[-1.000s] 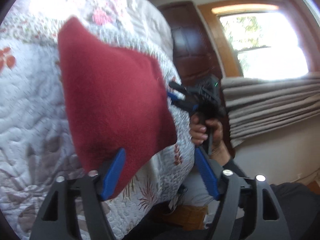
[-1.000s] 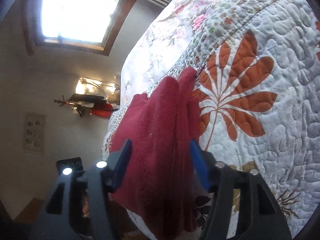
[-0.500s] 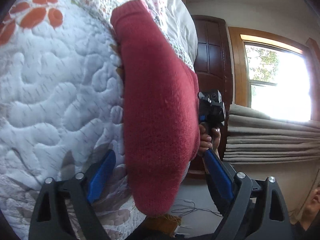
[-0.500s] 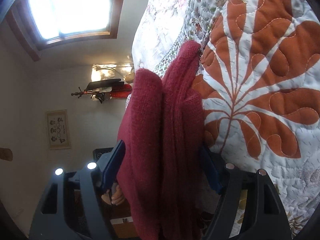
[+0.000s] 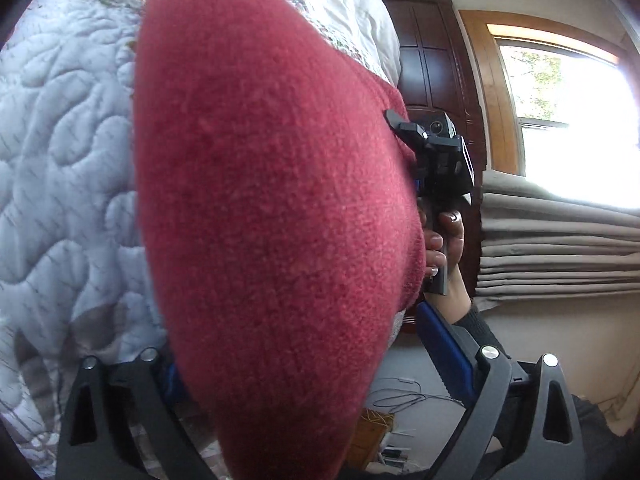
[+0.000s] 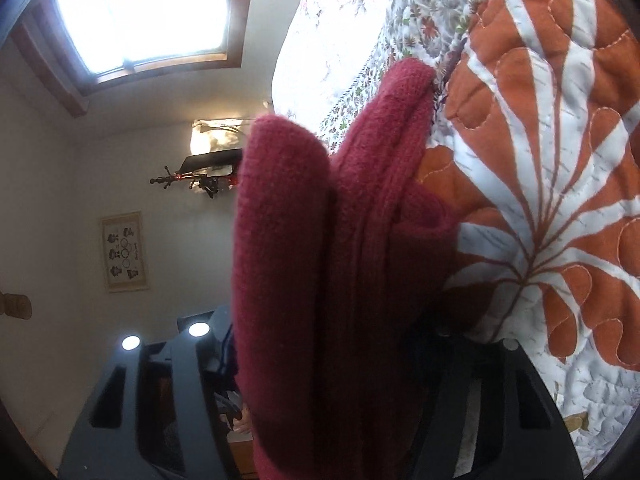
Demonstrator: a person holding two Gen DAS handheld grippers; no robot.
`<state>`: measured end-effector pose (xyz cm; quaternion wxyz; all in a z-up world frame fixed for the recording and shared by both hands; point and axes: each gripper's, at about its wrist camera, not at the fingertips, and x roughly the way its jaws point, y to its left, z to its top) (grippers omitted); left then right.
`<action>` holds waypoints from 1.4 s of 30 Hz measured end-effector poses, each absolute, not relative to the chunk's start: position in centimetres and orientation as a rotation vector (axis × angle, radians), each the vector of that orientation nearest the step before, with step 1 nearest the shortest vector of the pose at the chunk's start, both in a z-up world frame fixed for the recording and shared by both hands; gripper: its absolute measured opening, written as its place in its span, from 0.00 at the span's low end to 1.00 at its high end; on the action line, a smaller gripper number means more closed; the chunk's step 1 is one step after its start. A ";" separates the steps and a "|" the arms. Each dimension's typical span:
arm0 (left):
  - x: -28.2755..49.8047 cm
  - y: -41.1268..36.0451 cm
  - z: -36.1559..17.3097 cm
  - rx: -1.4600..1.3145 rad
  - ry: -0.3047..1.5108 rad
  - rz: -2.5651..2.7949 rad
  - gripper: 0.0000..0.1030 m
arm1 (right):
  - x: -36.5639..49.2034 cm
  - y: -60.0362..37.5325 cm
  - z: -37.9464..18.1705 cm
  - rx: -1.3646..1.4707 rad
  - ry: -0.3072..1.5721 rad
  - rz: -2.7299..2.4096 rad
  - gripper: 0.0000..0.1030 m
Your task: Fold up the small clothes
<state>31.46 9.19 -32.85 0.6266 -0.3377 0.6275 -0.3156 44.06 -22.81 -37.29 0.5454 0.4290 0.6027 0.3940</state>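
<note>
Red knit garment (image 5: 264,208) hangs doubled between both tongs, lifted off the quilted bed (image 5: 60,160) but close against its edge. Left tongs (image 5: 316,368): jaws stand wide, the cloth draped through the gap; I cannot tell whether either pad actually bites it. Right tongs (image 6: 328,364): both fingers are buried under the fabric, so the grip state is unclear to me from either view. From the right wrist I count two thick layers (image 6: 280,220) side by side, a fold running vertically. My reading: I hold it at two edge points so the fold stays aligned while I carry it to flat quilt (image 6: 560,160). The other hand (image 5: 444,248) on its handle shows behind the cloth in the left view. Risk: layers slipping apart if one side is loose.
</note>
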 end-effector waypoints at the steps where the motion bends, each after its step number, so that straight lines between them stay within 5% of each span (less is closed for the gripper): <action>1: 31.2 9.6 -33.0 -0.777 1.446 -0.708 0.72 | 44.0 -23.0 -37.2 1.010 1.427 0.935 0.40; 2: 31.1 10.2 -33.4 -0.811 1.452 -0.699 0.58 | 43.9 -23.1 -36.8 0.993 1.417 0.937 0.38; 4: 30.8 10.6 -33.4 -0.816 1.450 -0.699 0.48 | 43.7 -23.0 -35.7 0.946 1.403 0.938 0.33; 10: 30.3 11.9 -30.8 -0.774 1.410 -0.716 0.39 | 43.3 -21.4 -30.7 0.861 1.316 0.919 0.31; 21: 21.1 21.3 -22.3 -0.742 1.222 -0.730 0.39 | 36.7 -12.3 -21.5 0.699 1.186 1.097 0.31; 27: 14.1 26.3 -32.8 -0.881 1.323 -0.591 0.40 | 31.3 -5.4 -28.0 0.523 1.372 1.057 0.33; 30: 12.9 26.9 -35.5 -0.971 1.284 -0.608 0.48 | 30.6 -5.9 -29.7 0.515 1.407 0.952 0.54; 35: 12.5 27.1 -32.1 -0.840 1.270 -0.565 0.65 | 29.8 -9.9 -25.1 0.531 1.297 0.815 0.65; 42: 8.2 29.0 -22.3 -0.663 0.997 -0.527 0.67 | 29.0 -8.8 -21.6 0.381 1.185 0.754 0.53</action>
